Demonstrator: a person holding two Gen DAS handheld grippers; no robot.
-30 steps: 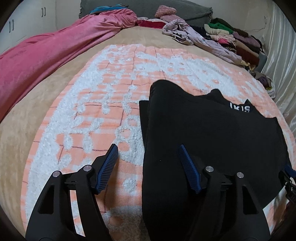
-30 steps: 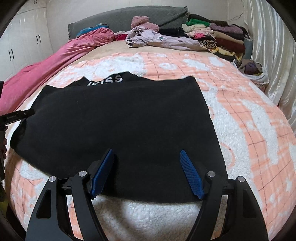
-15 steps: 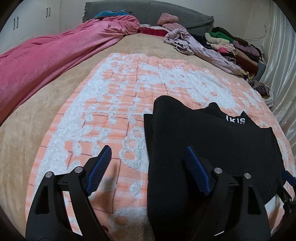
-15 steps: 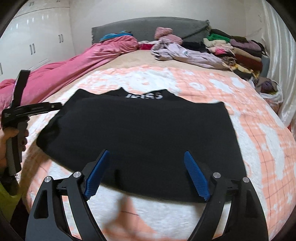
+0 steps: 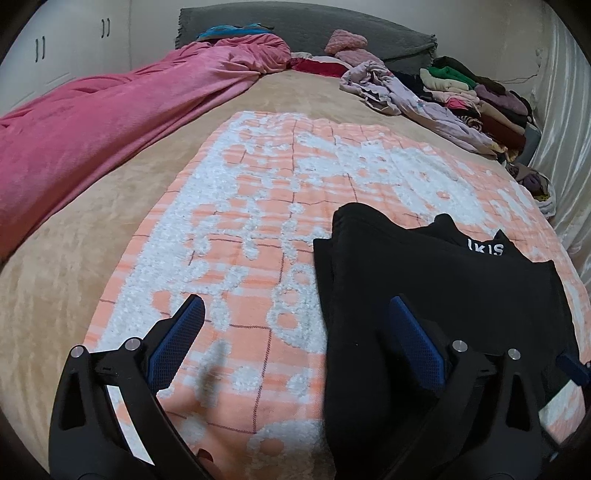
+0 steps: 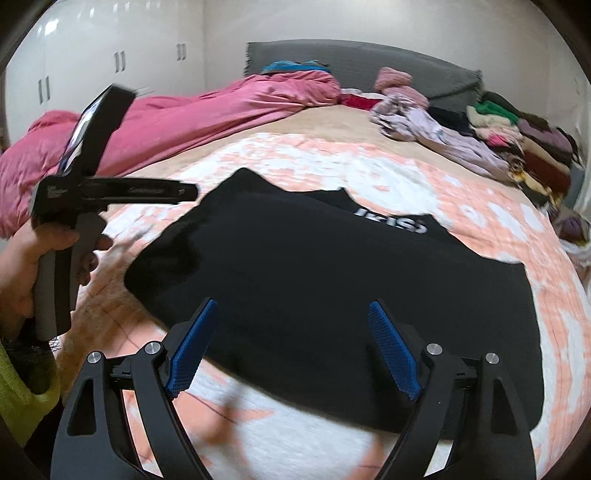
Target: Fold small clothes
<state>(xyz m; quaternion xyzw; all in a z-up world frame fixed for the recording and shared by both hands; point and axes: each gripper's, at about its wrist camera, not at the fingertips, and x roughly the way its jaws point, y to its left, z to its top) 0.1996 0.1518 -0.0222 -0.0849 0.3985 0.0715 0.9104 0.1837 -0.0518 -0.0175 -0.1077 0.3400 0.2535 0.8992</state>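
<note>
Black garment (image 5: 436,295) is laid flat on the orange-and-white blanket (image 5: 258,206), lower right of the left wrist view and centre of the right wrist view (image 6: 332,288). White lettering is seen at its far edge, near the collar. The left edge is seen doubled over in the left wrist view.

Left gripper (image 5: 295,332): jaws have just been opening and are spread wide. Nothing is gripped. The left blue pad is over bare blanket, the right pad over the garment's left edge; contact with the cloth cannot be told. In the right wrist view the same tool (image 6: 110,192) is seen at upper left, held by a hand (image 6: 33,266) with a yellow-green sleeve below it.

Right gripper (image 6: 291,350): jaws are spread wide, nothing clamped. Both pads are seen above the garment's near edge; the frame is motion-blurred. One blue tip is seen at the right edge of the left wrist view.

A pink cover (image 5: 110,125) is bunched at upper left, a pile of clothes (image 5: 480,103) stacked at upper right, with a grey headboard (image 5: 332,26) behind.
</note>
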